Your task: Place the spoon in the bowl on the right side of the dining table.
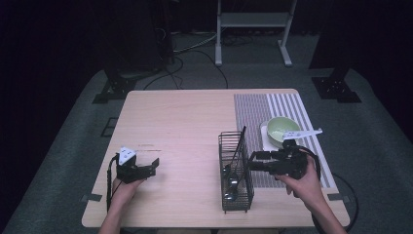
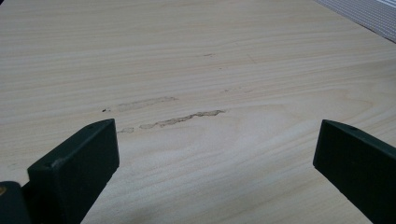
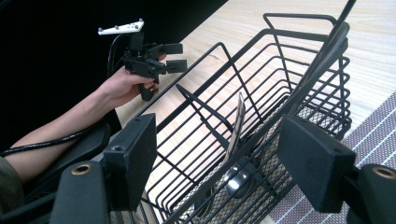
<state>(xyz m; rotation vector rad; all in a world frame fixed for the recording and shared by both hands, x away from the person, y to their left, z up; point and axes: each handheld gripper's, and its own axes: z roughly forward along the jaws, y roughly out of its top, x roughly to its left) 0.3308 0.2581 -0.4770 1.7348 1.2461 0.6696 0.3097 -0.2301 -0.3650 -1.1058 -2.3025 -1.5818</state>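
My right gripper (image 3: 224, 154) gapes at the black wire cutlery basket (image 1: 235, 171), nothing grasped.

Metal spoons (image 3: 235, 175) lie inside it, perhaps three, one black-handled; none lifted yet; beyond sits the pale green bowl (image 1: 281, 129) on the striped grey placemat (image 1: 253, 109); my left gripper (image 1: 155, 166) idles unclenched over the light wooden table (image 2: 196, 60).

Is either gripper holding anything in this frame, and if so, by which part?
Nothing is held. The left gripper is open over bare table. The right gripper is open at the wire basket, jaws apart and clamping nothing.
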